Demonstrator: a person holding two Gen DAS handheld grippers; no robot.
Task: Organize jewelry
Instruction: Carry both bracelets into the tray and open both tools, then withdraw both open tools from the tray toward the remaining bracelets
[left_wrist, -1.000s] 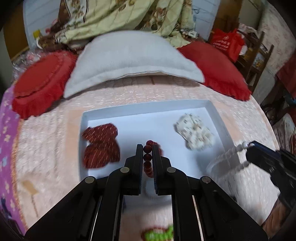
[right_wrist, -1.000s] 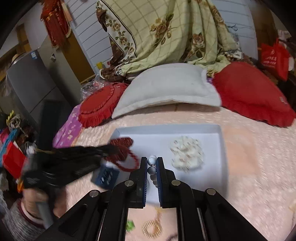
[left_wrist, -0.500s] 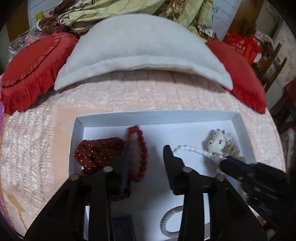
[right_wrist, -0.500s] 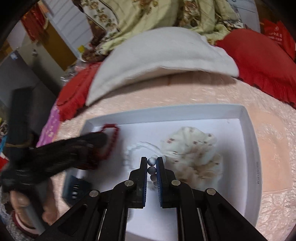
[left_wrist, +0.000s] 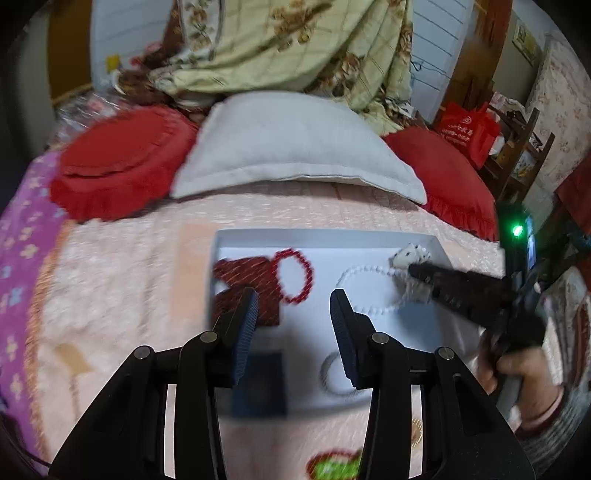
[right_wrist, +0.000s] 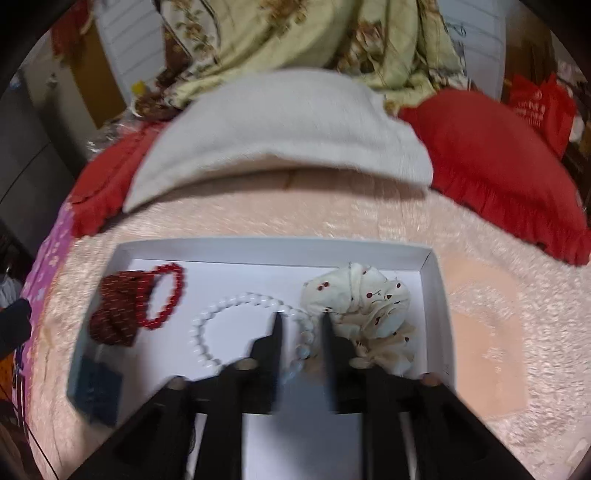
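Observation:
A white tray (left_wrist: 325, 236) (right_wrist: 273, 246) lies on the pink bedspread. In it a red bead bracelet (left_wrist: 294, 276) (right_wrist: 165, 296) rests beside a dark red dotted scrunchie (left_wrist: 245, 286) (right_wrist: 118, 308). A white bead bracelet (right_wrist: 236, 325) (left_wrist: 364, 291) lies mid-tray next to a cream cherry-print scrunchie (right_wrist: 369, 314) (left_wrist: 408, 258). My left gripper (left_wrist: 291, 308) is open and empty above the tray's near half. My right gripper (right_wrist: 300, 317) is open over the white bracelet's right side; in the left wrist view its tip (left_wrist: 415, 269) is at the cream scrunchie.
A dark blue box (left_wrist: 258, 384) (right_wrist: 96, 384) and a grey ring-shaped band (left_wrist: 338, 376) sit at the tray's near side. A grey pillow (left_wrist: 291, 147) and red cushions (left_wrist: 122, 162) lie behind the tray. A red bag (left_wrist: 467, 125) stands at the back right.
Both grippers opened. The left let go of the red bracelet and the right let go of the white bracelet; both now lie in the tray. The left gripper pulled back.

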